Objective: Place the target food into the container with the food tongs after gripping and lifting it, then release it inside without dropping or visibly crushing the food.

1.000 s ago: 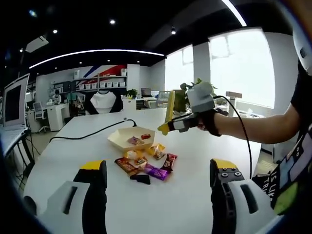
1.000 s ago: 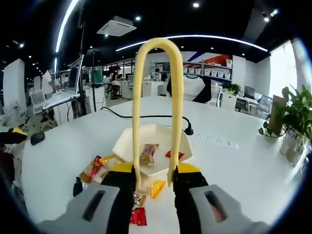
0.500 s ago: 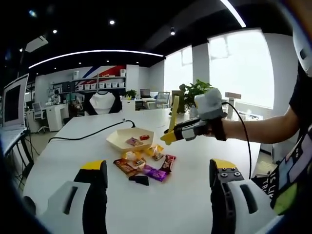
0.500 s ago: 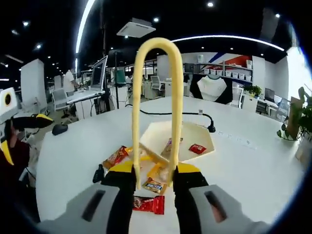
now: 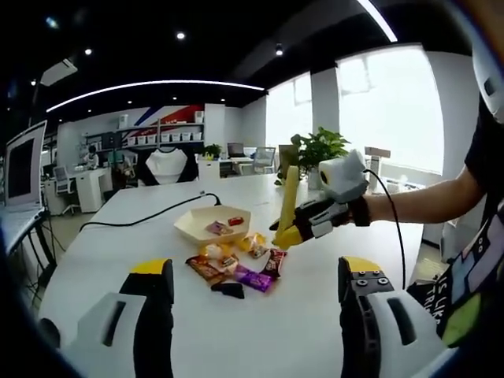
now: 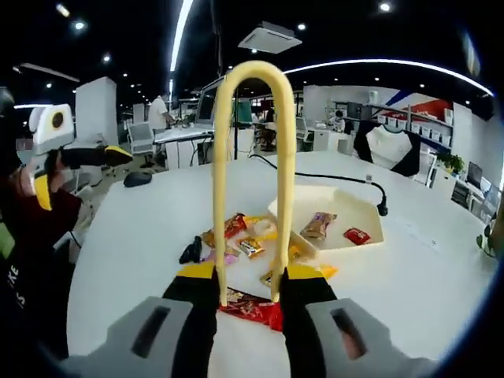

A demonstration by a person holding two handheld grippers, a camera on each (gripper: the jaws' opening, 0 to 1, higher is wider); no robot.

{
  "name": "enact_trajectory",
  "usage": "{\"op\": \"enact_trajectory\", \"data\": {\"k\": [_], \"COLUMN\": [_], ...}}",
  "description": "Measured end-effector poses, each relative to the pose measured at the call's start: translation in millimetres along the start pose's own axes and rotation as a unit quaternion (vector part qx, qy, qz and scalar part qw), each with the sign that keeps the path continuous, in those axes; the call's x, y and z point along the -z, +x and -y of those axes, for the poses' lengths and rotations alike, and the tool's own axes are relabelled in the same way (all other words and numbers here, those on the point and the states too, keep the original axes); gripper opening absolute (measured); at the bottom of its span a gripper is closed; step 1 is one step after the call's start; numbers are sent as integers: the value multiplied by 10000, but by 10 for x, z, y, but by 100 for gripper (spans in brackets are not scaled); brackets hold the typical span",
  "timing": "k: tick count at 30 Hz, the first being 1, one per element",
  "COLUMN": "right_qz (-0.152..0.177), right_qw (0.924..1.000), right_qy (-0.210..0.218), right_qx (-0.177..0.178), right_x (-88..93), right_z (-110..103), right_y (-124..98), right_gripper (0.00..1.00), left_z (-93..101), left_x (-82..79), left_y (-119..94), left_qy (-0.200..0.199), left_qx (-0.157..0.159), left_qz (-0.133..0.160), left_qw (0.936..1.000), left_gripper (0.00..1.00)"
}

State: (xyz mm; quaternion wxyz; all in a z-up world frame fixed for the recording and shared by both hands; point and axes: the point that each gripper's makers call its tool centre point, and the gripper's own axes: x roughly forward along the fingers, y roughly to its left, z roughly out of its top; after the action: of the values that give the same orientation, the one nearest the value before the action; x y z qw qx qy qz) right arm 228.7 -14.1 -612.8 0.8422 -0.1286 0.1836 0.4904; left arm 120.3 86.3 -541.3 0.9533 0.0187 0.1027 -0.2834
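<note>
Yellow food tongs (image 6: 248,150) rise between my right gripper's (image 6: 248,276) jaws, which are shut on their two arms, the bend pointing away. In the left gripper view the tongs (image 5: 290,206) hang tilted over the right side of a pile of wrapped snacks (image 5: 236,264). A cream tray (image 5: 185,230) behind the pile holds a few wrapped snacks. In the right gripper view a red-wrapped snack (image 6: 253,309) lies just below the jaws, and the tray (image 6: 346,206) sits to the upper right. My left gripper (image 5: 256,272) stands open and empty, short of the pile.
A black cable (image 5: 134,216) runs across the white table to the tray. A small black item (image 6: 190,250) lies at the pile's left. The person's arm (image 5: 425,206) reaches in from the right. A potted plant (image 5: 315,146) and office desks stand behind.
My right gripper has carried the tongs from above the tray down and toward the snack pile. The left gripper has stayed still and open.
</note>
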Motion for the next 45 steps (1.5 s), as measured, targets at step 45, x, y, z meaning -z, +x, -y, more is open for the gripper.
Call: {"op": "enact_trajectory", "data": {"k": [45], "right_qz": [-470], "right_qw": [9422], "right_qy": [1553], "right_qx": [2931], "right_x": [325], "right_z": [162], "right_y": [95], "right_gripper": [26], "left_z": [-163], "left_x": [50], "left_y": [-38], "left_qy": [-163], "left_qx": [-199], "left_qz": [-79], "left_qw": [9996], "left_gripper": [90]}}
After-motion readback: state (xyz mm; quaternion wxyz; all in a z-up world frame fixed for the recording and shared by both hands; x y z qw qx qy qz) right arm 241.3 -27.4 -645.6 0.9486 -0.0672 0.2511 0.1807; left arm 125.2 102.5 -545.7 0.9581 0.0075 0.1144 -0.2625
